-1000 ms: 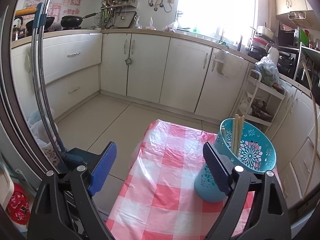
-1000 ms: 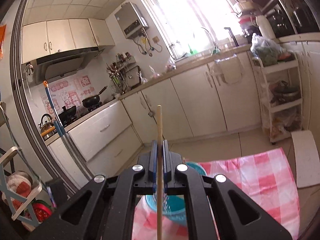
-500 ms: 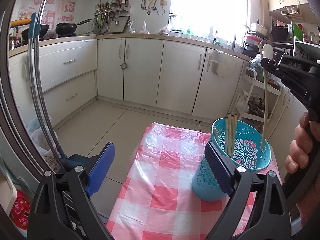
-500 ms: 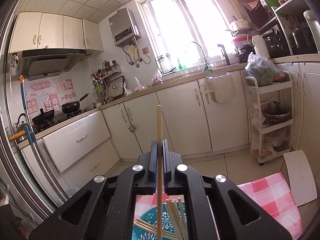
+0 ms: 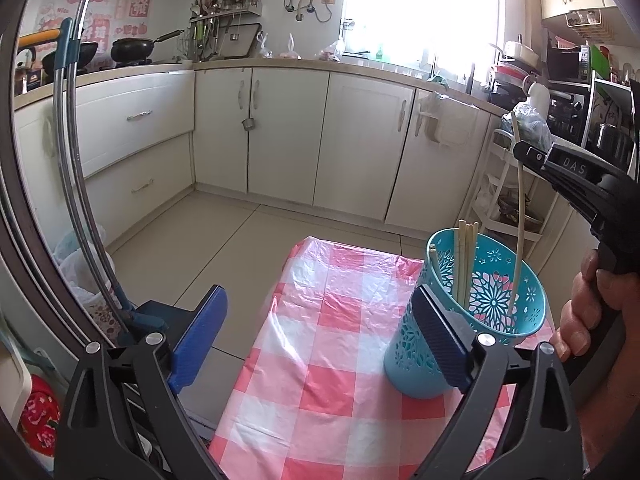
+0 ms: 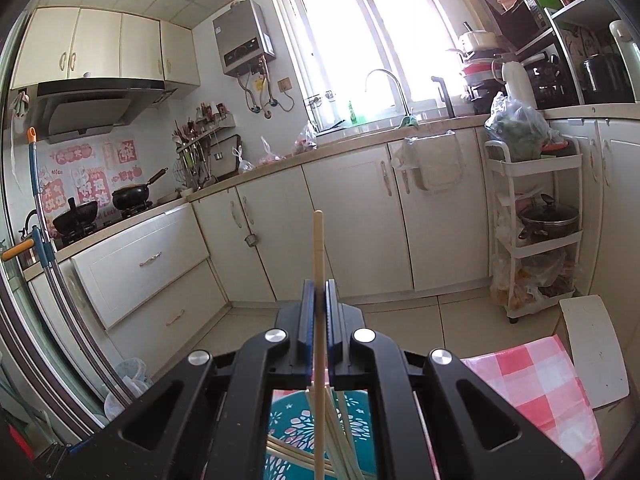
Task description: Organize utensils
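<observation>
Setting: kitchen with cream cabinets; small counter under a pink-and-white checked plastic cloth, lower centre of the left wrist view.
Holder: teal perforated plastic utensil cup with a flower pattern, upright on the cloth, lower right of the left wrist view; seen from above at bottom centre of the right wrist view.
Contents: several pale wooden chopsticks leaning against the cup's far-left wall.
Right gripper: black frame, blue pads, jaws pinched tight on a single pale wooden chopstick held upright.
Chopstick position: in the left wrist view its lower end reaches down inside the cup on the right side; whether it touches the bottom, cannot tell.
Right hand: wrapped around the gripper's handle, right edge of the left wrist view.
Left gripper: jaws wide and just been opening further, nothing between them; right pad just in front of the cup's near wall, contact unclear.
</observation>
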{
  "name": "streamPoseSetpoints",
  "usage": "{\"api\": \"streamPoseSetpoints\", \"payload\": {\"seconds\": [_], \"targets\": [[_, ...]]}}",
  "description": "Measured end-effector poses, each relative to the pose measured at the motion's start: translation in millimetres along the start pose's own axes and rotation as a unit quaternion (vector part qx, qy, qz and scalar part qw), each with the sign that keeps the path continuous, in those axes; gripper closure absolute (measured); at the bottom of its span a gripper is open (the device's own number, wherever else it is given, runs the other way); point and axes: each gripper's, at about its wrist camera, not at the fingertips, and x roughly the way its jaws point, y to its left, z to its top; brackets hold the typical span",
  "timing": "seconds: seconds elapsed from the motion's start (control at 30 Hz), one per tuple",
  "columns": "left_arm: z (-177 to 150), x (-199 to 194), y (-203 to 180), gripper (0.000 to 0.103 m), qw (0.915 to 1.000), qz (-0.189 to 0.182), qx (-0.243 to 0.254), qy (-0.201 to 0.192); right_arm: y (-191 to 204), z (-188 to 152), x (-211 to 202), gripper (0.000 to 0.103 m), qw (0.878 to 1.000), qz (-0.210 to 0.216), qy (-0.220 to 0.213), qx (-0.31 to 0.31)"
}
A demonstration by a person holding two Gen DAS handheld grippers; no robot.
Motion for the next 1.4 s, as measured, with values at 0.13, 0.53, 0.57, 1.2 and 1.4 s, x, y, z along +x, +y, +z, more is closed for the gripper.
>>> {"api": "streamPoseSetpoints", "payload": {"seconds": [0.13,0.53,0.57,1.2,1.4], "targets": [[0.1,0.8,1.6,0.013,1.0,0.001,-0.002,0.001,0.9,-7.5,3.0,0.097,1.0,-0.002,0.009,-0.006],[-0.3,2.3,3.3,0.011,1.0,0.003,-0.002,0.006,0.7,-28.6,6.8,0.097,0.999,-0.01,0.033,-0.029],[-0.4,2.6,3.3,0.011,1.0,0.003,-0.002,0.006,1.5,-34.3,6.1,0.097,0.998,-0.01,0.042,-0.035],[-3.6,7.8,-5.2,0.008,0.9994,0.01,0.022,0.024,-14.9,-73.4,-56.4,0.071,0.994,0.006,0.097,-0.042],[-7.0,6.8,-13.4,0.008,0.9985,0.008,0.045,0.031,-20.1,-82.5,-86.8,0.05,0.992,-0.007,0.122,-0.017]]}}
